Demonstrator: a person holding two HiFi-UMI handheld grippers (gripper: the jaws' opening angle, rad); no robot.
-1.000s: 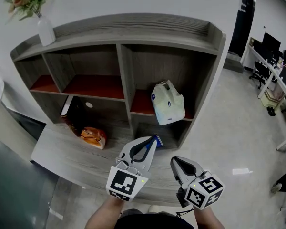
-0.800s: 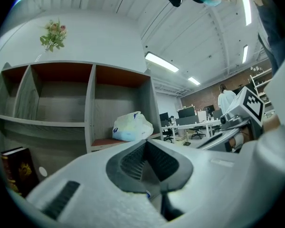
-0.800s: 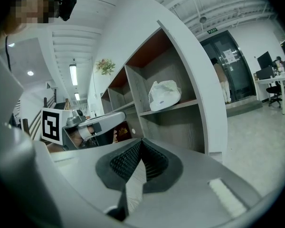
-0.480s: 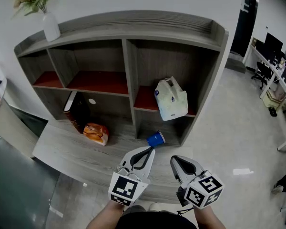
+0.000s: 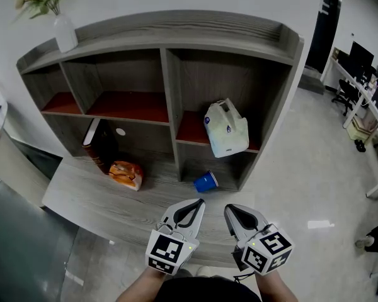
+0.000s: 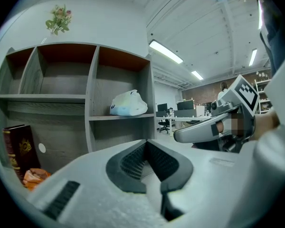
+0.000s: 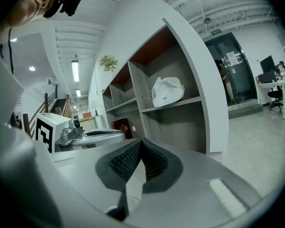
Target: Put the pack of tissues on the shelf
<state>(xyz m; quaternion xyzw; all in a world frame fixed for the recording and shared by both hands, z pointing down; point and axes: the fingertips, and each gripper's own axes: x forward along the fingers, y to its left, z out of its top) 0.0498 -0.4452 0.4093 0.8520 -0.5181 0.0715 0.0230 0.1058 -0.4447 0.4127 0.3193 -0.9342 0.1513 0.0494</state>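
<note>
White pack of tissues [image 5: 225, 129] is noted on the shelf's [image 5: 176, 33] right middle board. Left gripper [image 5: 200, 202] and right gripper [image 5: 227, 207] are both closed, empty. Placement judged done; any retreat is best kept clear of the blue cup [image 5: 205, 182].

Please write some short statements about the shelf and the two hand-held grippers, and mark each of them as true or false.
1. The pack of tissues rests on a red board of the shelf unit. True.
2. The left hand-held gripper holds the blue cup. False: its jaws are shut on nothing, and the cup is on the grey base.
3. The vase of flowers stands on top, at the left end. True.
4. The orange packet lies on a red board. False: it lies on the grey base.
5. The right hand-held gripper is shut and empty. True.
</note>
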